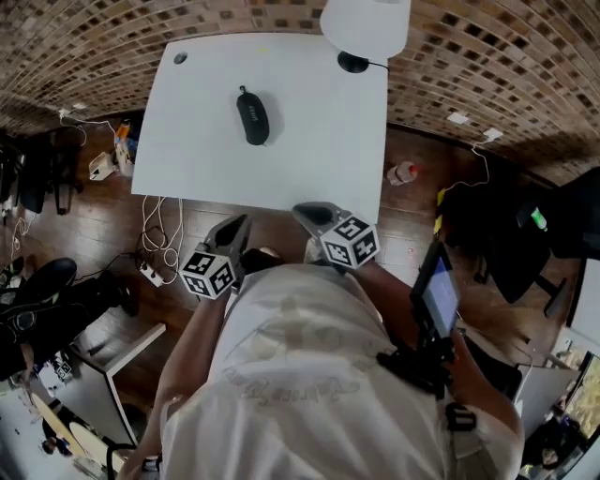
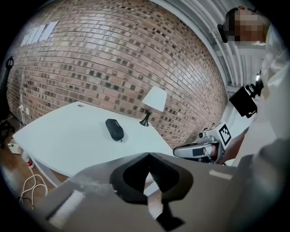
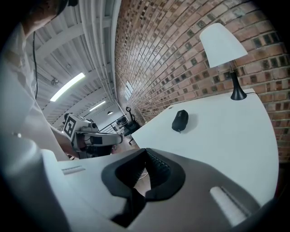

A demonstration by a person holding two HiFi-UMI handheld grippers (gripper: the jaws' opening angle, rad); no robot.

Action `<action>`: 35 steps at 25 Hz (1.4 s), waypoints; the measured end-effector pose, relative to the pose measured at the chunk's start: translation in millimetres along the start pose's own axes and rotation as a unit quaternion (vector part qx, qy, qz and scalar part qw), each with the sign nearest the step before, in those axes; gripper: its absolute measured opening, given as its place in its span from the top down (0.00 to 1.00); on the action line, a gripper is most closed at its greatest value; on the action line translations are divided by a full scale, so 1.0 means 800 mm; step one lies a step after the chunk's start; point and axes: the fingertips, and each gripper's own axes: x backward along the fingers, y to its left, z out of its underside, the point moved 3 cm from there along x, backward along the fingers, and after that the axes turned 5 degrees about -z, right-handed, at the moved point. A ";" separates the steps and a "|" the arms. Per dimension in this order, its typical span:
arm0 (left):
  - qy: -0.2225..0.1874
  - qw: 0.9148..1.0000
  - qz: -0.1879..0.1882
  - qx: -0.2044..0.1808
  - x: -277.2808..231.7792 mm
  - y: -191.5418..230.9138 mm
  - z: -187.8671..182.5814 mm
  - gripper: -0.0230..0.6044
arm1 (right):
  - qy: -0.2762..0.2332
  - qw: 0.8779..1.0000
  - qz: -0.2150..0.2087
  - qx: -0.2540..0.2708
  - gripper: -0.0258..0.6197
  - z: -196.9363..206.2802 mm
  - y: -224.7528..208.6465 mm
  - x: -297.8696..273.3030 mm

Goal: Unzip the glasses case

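Glasses case [image 1: 253,116] lies alone on the white surface [image 1: 309,159], roughly mid-width and toward the far side. Its long axis runs away from the person. It is well apart from the lamp [image 1: 364,26] at the far right corner. Nothing else is near it.

Left claw [image 1: 238,223]: held in front of the person's body, short of the near edge of the surface. Jaws clenched tip to tip, nothing between them; only floor and the edge of the surface show through the gap behind.

Right claw [image 1: 306,211]: same height, just beside the left. Jaws also pressed together and empty.

Both claws point out over the surface toward the case and are well apart from it. No contact anywhere.

Progress, as I judge it: nothing done yet. The case looks closed all round and untouched. The zip pull is too small to make out for certain; a small tab may hang at the near end.

Left to do: the reach, one claw to pin the case, the other to open onto the pull, grip it and draw it round the seam.
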 end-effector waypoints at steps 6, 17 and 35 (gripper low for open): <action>0.003 1.000 0.006 0.015 -0.014 0.030 -0.013 0.96 | 0.012 1.000 0.011 -0.001 0.95 -0.006 -0.006 -0.020; 0.009 0.997 0.079 -0.009 -0.056 0.087 -0.065 0.96 | -0.005 0.997 0.081 -0.008 0.95 -0.047 -0.031 -0.064; 0.043 0.984 0.174 -0.001 -0.090 0.150 -0.089 0.96 | -0.024 0.982 0.187 -0.017 0.95 -0.079 -0.042 -0.110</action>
